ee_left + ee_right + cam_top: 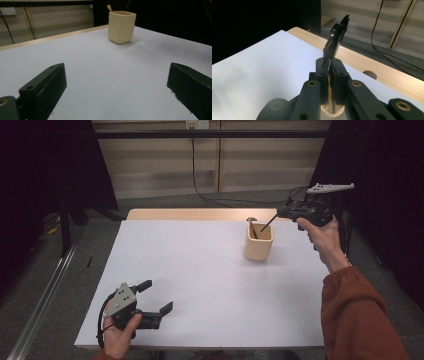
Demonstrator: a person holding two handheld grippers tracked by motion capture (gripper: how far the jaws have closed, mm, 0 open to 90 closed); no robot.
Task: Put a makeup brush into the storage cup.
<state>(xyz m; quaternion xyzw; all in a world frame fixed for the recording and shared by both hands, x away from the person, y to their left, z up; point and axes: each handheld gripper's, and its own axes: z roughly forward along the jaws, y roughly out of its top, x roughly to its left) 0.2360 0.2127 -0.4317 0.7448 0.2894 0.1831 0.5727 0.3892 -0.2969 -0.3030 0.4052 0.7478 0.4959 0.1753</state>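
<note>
Matt surfaces on the table, dull black plastic in the hands

The cream, square-sided cup (258, 243) looks like matt ceramic or plastic, faintly ribbed; the white table sheet (200, 275) is smooth and matt over a pale wood-grain tabletop (372, 65). The right gripper (329, 70) pinches a flat black plastic tool (335, 41) with a slight sheen; the left gripper (155, 297) has matt black plastic jaws.

I see dim, even light with dark edges, a soft shadow beside the cup (122, 27), and my near jaws blurred.

White-topped table (200, 290) (wooden far edge), cream cup (258, 246) standing on it
</note>
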